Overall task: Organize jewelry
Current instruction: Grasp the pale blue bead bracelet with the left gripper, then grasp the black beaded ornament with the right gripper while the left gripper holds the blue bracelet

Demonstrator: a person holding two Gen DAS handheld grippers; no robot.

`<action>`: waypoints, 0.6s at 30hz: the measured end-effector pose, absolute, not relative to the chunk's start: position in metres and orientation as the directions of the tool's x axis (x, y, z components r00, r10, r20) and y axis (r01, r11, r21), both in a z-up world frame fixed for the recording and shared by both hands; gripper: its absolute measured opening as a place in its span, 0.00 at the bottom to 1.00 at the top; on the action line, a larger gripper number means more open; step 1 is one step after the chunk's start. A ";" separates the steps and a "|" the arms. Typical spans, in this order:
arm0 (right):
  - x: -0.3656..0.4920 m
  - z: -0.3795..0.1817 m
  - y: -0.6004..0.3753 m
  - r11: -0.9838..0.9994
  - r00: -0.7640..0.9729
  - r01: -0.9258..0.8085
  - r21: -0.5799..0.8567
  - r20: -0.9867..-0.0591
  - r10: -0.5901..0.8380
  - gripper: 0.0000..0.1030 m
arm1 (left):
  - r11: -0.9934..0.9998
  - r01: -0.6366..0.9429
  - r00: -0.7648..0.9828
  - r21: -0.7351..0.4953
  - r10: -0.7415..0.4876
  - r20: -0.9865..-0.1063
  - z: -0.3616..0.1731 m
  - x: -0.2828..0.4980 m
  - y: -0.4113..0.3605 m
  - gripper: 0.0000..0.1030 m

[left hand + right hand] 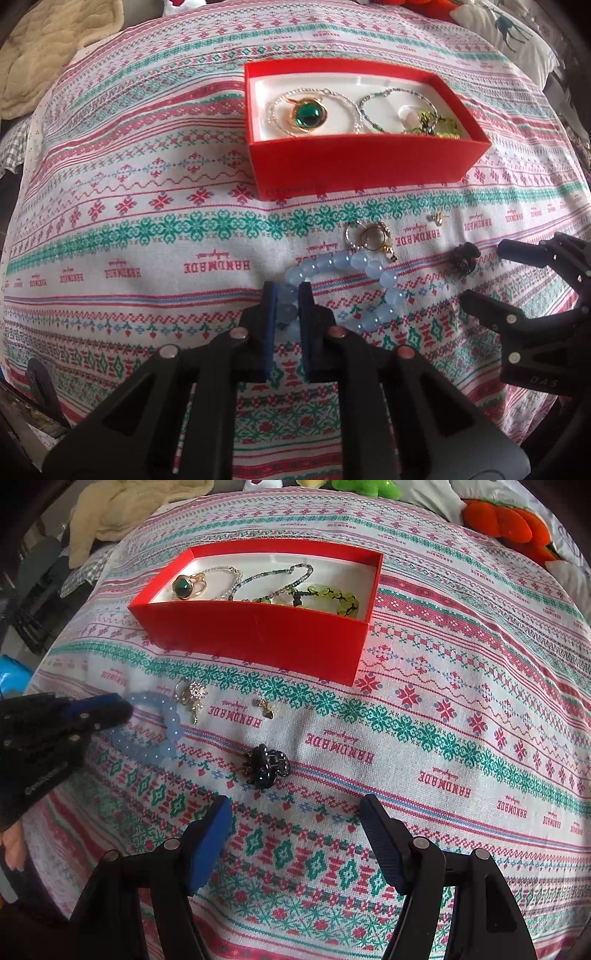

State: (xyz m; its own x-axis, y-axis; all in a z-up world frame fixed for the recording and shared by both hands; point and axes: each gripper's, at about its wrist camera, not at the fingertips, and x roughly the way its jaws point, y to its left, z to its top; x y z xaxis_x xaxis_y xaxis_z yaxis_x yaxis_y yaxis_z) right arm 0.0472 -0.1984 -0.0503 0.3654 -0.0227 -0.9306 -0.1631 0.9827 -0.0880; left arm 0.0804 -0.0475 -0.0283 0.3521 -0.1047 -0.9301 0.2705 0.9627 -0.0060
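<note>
A pale blue bead bracelet [354, 284] lies on the patterned cloth. My left gripper [288, 295] is shut on its left side, low on the cloth; it also shows in the right wrist view [122, 716], with the bracelet [155, 731] beside it. A red box [362, 162] behind holds a green-stone ring [308, 115], bead chains and a green bracelet [332, 596]. My right gripper [295, 812] is open and empty, just in front of a small black hair clip [267, 764].
Silver rings and a gold charm [371, 238] lie beside the bracelet. A small gold earring [265, 707] lies apart to the right. Soft toys [506, 522] and a beige blanket [125, 513] sit past the far edge.
</note>
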 end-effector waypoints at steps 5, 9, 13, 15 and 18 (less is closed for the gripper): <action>0.057 -0.054 -0.189 0.979 0.367 -0.170 -0.115 -0.929 -0.045 0.71 | 0.966 0.255 0.373 -0.033 -0.129 -0.919 -0.018 0.078 -0.035 0.13; 0.063 -0.055 -0.182 0.976 0.378 -0.168 -0.138 -0.923 -0.066 0.71 | 0.966 0.255 0.385 -0.048 -0.147 -0.911 -0.011 0.074 -0.030 0.13; 0.071 -0.057 -0.173 0.973 0.392 -0.168 -0.159 -0.916 -0.082 0.71 | 0.966 0.253 0.385 -0.058 -0.156 -0.910 -0.008 0.074 -0.028 0.13; 0.075 -0.058 -0.168 0.972 0.397 -0.168 -0.167 -0.913 -0.089 0.70 | 0.966 0.252 0.383 -0.062 -0.159 -0.910 -0.008 0.074 -0.026 0.13; 0.080 -0.059 -0.163 0.970 0.401 -0.171 -0.175 -0.911 -0.093 0.66 | 0.966 0.251 0.381 -0.067 -0.162 -0.910 -0.008 0.072 -0.024 0.13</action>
State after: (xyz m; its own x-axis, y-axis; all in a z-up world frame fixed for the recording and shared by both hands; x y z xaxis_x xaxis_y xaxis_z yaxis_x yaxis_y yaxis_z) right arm 0.0798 -0.1626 -0.0589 0.4010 -0.0932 -0.9113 -0.1715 0.9696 -0.1746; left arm 0.0719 -0.0239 -0.0076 0.3815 -0.1621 -0.9101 0.2509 0.9657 -0.0669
